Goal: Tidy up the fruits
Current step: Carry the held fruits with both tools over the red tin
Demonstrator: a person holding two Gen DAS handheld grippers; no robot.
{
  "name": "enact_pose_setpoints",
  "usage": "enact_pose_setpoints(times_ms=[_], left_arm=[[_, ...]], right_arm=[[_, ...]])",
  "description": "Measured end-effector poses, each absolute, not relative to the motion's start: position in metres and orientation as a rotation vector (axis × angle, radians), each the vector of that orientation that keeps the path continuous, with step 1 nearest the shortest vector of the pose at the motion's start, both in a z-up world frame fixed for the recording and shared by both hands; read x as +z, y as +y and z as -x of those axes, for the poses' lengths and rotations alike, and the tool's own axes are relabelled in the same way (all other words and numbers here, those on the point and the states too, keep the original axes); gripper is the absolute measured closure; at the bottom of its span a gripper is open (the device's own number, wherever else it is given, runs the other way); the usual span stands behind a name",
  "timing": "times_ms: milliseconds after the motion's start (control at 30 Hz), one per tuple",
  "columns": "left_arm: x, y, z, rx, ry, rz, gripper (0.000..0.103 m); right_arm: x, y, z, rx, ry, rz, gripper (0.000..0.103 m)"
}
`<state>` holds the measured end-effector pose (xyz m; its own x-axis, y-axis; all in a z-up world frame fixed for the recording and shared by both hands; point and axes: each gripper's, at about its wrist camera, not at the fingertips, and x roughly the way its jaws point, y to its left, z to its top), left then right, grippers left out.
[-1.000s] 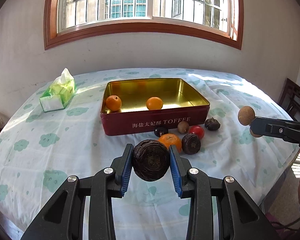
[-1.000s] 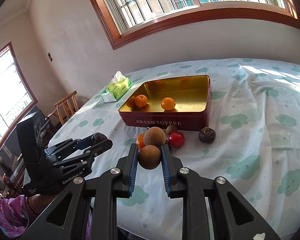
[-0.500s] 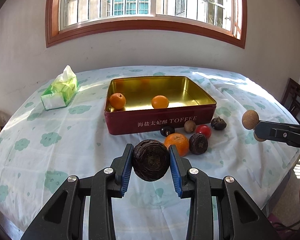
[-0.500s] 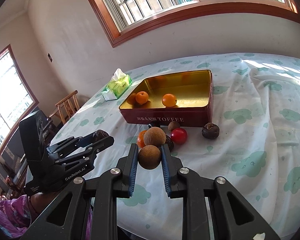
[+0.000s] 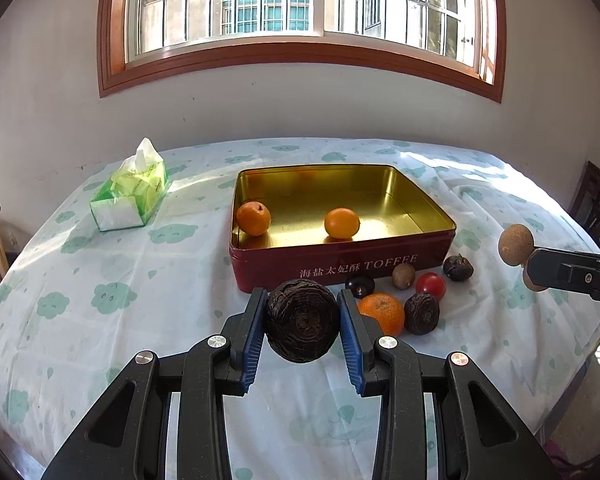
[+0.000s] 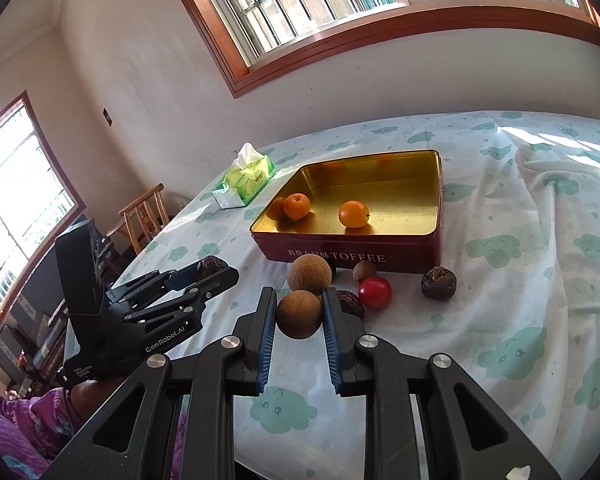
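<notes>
My left gripper (image 5: 301,297) is shut on a dark wrinkled fruit (image 5: 302,322), held above the tablecloth just in front of the red toffee tin (image 5: 340,270). Two oranges (image 5: 253,218) (image 5: 342,223) lie in the tin's gold interior. My right gripper (image 6: 299,294) is shut on a brown round fruit (image 6: 299,315), and a second brown fruit (image 6: 309,274) sits just above it, seemingly joined to it. Loose on the cloth before the tin lie an orange (image 5: 382,314), a red tomato (image 5: 431,285), dark wrinkled fruits (image 5: 421,314) (image 5: 458,267) and small dark and brown ones.
A green tissue box (image 5: 130,196) stands at the table's back left. Wooden chairs stand off the left edge (image 6: 144,216) and the right edge (image 5: 596,200). A purple sleeve (image 6: 16,432) shows behind the left gripper. The wall and window lie beyond the table.
My left gripper has drifted a little with its dark fruit, so the tin now sits further right and slightly larger in its view. The right gripper has stayed almost still.
</notes>
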<state>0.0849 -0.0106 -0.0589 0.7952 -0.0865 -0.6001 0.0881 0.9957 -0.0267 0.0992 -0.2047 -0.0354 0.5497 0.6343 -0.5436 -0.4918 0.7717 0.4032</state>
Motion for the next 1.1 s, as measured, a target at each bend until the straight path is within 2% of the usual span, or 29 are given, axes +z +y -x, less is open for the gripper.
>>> enact_pose_setpoints(times_ms=[1100], left_arm=[[-0.041, 0.002, -0.164, -0.056, 0.598, -0.059, 0.067]], right_arm=[[-0.029, -0.173, -0.171, 0.714, 0.731, -0.202, 0.082]])
